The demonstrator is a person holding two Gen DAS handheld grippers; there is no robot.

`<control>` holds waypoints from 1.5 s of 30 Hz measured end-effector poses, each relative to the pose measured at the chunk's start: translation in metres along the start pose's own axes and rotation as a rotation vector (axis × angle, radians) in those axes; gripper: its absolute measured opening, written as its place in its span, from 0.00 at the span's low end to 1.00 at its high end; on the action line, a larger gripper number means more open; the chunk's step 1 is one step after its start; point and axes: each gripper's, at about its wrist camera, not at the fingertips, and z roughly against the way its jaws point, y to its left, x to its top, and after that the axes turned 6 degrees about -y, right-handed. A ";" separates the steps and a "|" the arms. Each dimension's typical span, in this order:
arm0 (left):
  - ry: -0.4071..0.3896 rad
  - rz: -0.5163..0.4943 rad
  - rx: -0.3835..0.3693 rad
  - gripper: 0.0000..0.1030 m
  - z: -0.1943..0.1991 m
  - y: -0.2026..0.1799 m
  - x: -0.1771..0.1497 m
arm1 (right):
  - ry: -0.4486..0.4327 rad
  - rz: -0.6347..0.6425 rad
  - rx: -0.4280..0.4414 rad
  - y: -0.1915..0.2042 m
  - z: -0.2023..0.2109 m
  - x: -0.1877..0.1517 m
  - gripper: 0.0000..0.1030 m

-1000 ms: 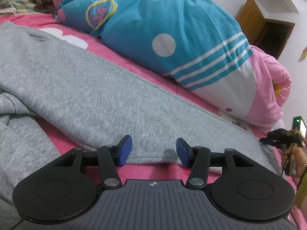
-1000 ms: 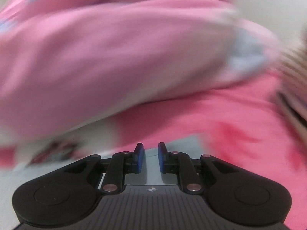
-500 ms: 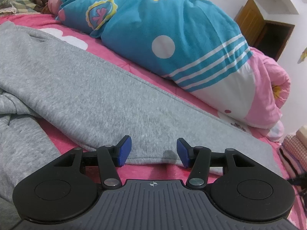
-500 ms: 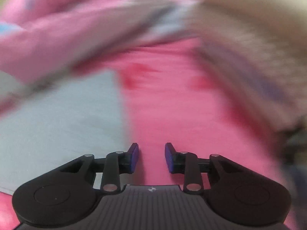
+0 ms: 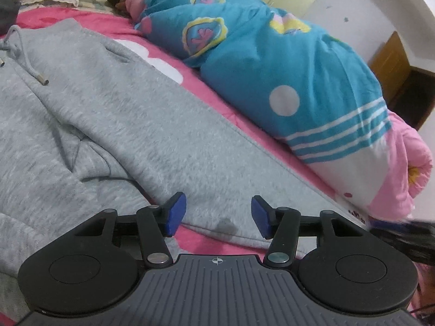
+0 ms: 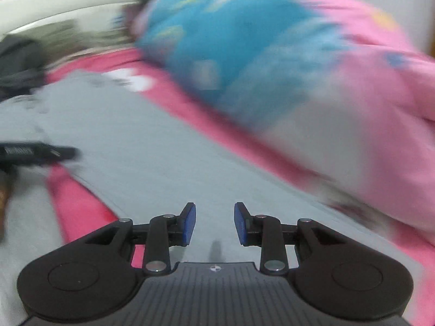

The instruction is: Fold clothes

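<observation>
In the left wrist view the left gripper (image 5: 218, 214) hangs low over the near edge of one leg of the grey sweatpants (image 5: 152, 125), its blue fingers (image 5: 176, 213) spread wide with nothing between them. The pants lie flat on the pink bedsheet (image 5: 201, 92), waistband and drawstring (image 5: 30, 62) to the far left, the two legs running toward the near right with a strip of sheet showing between them. If this leg is to be folded over, the fingers would do best to close on the hem edge just ahead, taking both layers so the leg lifts as one piece and does not twist. A rolled blue and pink quilt (image 5: 285, 81) lies along the far side of the pants, close enough to crowd any fold made that way. The right wrist view is blurred by motion; the right gripper (image 6: 214, 224) sits over the same grey leg (image 6: 152, 157), its fingers (image 6: 189, 224) apart and empty. At the left edge a dark shape, likely the other gripper, shows near the gap between the legs, so the two tools should grip at separate spots along the hem.
</observation>
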 end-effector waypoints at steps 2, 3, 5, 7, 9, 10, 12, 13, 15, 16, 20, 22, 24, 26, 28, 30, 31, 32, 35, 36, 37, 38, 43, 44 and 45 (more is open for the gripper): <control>0.009 -0.001 0.007 0.52 -0.001 0.002 0.000 | 0.012 0.001 0.087 0.018 -0.045 0.013 0.30; 0.014 -0.001 0.011 0.52 -0.001 0.003 0.000 | 0.028 -0.026 0.113 0.015 -0.073 0.018 0.30; 0.023 -0.002 0.018 0.52 -0.002 0.006 0.000 | 0.063 -0.105 0.104 0.001 -0.106 0.018 0.29; 0.032 -0.003 0.025 0.52 -0.003 0.008 0.000 | 0.058 -0.185 0.083 -0.031 -0.121 0.011 0.26; 0.036 -0.011 0.026 0.52 -0.004 0.007 0.000 | 0.040 -0.248 0.012 -0.070 -0.119 0.002 0.21; 0.038 -0.014 0.027 0.52 -0.004 0.007 0.000 | 0.049 -0.284 -0.068 -0.089 -0.112 -0.004 0.21; 0.042 -0.019 0.029 0.52 -0.004 0.007 -0.001 | 0.066 -0.356 -0.228 -0.127 -0.098 -0.017 0.21; 0.043 -0.020 0.030 0.52 -0.003 0.006 -0.001 | 0.074 -0.391 -0.308 -0.146 -0.091 -0.023 0.21; 0.043 -0.013 0.031 0.52 -0.003 0.007 -0.001 | 0.103 -0.425 -0.454 -0.164 -0.081 -0.026 0.24; 0.041 -0.007 0.034 0.52 -0.002 0.008 0.000 | 0.122 -0.427 -0.522 -0.165 -0.077 -0.024 0.26; 0.021 0.010 0.051 0.52 0.002 0.009 -0.002 | 0.080 -0.432 -0.280 -0.118 -0.080 0.005 0.26; 0.013 0.010 0.056 0.51 0.003 0.009 -0.003 | 0.063 -0.358 -0.074 -0.073 -0.095 0.027 0.27; 0.004 0.011 0.062 0.51 0.004 0.009 -0.004 | 0.060 -0.225 0.113 -0.019 -0.120 0.051 0.27; -0.004 0.011 0.067 0.51 0.006 0.009 -0.004 | 0.047 -0.094 0.266 0.031 -0.145 0.070 0.27; -0.008 0.005 0.070 0.51 0.006 0.009 -0.005 | 0.035 0.032 0.343 0.062 -0.169 0.079 0.27; -0.009 -0.003 0.071 0.51 0.006 0.008 -0.006 | 0.023 0.101 0.294 0.059 -0.193 0.083 0.27; -0.007 0.000 0.071 0.51 0.007 0.008 -0.005 | 0.011 0.057 0.243 0.044 -0.198 0.085 0.27; -0.006 0.005 0.071 0.51 0.008 0.008 -0.005 | 0.001 0.015 0.186 0.030 -0.203 0.088 0.24; -0.001 0.047 0.065 0.51 0.011 0.012 -0.004 | 0.012 -0.051 -0.019 0.000 -0.206 0.101 0.36; 0.000 0.065 0.063 0.51 0.012 0.013 -0.003 | 0.013 -0.055 -0.041 -0.004 -0.203 0.106 0.36; 0.001 0.083 0.061 0.52 0.014 0.015 -0.003 | -0.001 -0.057 0.024 0.003 -0.197 0.110 0.36; 0.003 0.100 0.058 0.52 0.015 0.017 -0.002 | -0.014 -0.055 0.088 0.010 -0.191 0.114 0.36; -0.002 0.153 0.049 0.51 0.019 0.025 -0.002 | 0.002 0.088 0.382 0.089 -0.216 0.134 0.34; -0.003 0.151 0.049 0.51 0.020 0.025 -0.002 | 0.017 0.110 0.424 0.104 -0.226 0.137 0.34; -0.004 0.148 0.048 0.51 0.020 0.025 -0.002 | 0.027 0.129 0.459 0.118 -0.236 0.141 0.34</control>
